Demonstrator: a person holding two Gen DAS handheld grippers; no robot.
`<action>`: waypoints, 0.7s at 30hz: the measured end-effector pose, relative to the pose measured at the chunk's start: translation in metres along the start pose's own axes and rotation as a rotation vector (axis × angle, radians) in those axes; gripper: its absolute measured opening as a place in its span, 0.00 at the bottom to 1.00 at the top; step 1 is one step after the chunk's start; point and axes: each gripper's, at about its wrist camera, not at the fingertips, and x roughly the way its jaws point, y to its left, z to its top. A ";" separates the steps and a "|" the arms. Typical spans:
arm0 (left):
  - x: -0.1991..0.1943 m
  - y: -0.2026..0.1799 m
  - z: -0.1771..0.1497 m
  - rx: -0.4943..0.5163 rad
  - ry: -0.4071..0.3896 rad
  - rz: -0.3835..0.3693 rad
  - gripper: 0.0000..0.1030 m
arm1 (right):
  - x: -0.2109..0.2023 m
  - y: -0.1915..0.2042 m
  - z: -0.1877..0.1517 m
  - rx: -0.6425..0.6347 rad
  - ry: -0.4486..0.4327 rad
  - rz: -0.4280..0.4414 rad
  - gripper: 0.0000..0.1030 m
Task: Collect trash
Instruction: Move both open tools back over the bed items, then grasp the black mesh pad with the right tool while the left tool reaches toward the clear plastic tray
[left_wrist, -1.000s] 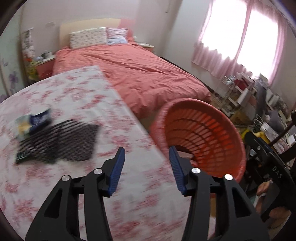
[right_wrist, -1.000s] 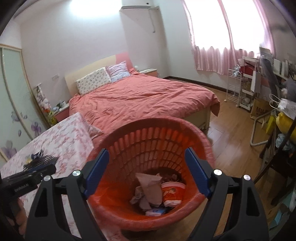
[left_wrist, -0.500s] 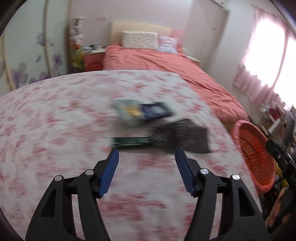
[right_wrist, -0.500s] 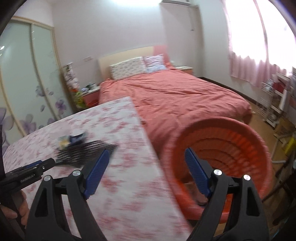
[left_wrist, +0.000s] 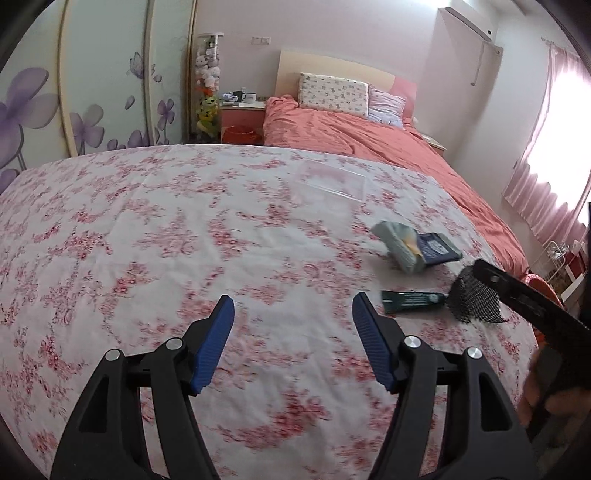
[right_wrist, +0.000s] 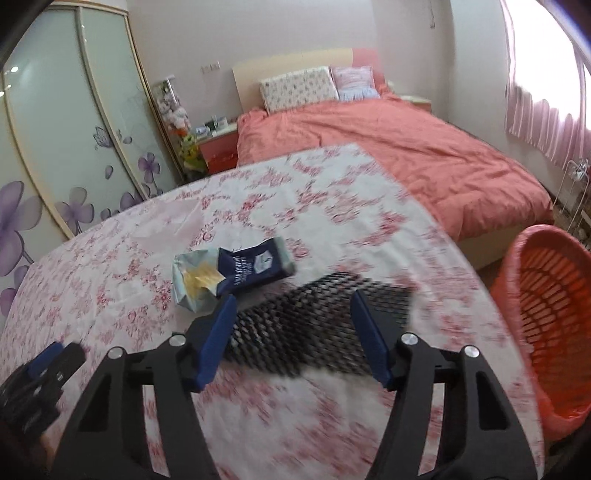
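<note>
Right wrist, black mesh (right_wrist: 317, 325) between spread jaws

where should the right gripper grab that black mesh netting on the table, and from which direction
Judging by its flat, limp lie, pinch the black mesh netting at its near edge, where it lies between the open right gripper fingers. Come down from above, tips pressed into the tablecloth, so that a fold bunches up between the pads.
</note>
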 end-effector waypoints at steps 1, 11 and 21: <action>0.001 0.003 0.000 -0.001 0.000 0.002 0.64 | 0.009 0.004 0.001 -0.003 0.020 -0.015 0.60; 0.015 0.010 0.009 -0.002 0.020 -0.025 0.64 | 0.022 -0.004 -0.015 -0.067 0.105 -0.081 0.21; 0.045 -0.026 0.038 0.015 0.038 -0.044 0.62 | -0.007 -0.039 -0.018 -0.052 0.027 -0.077 0.08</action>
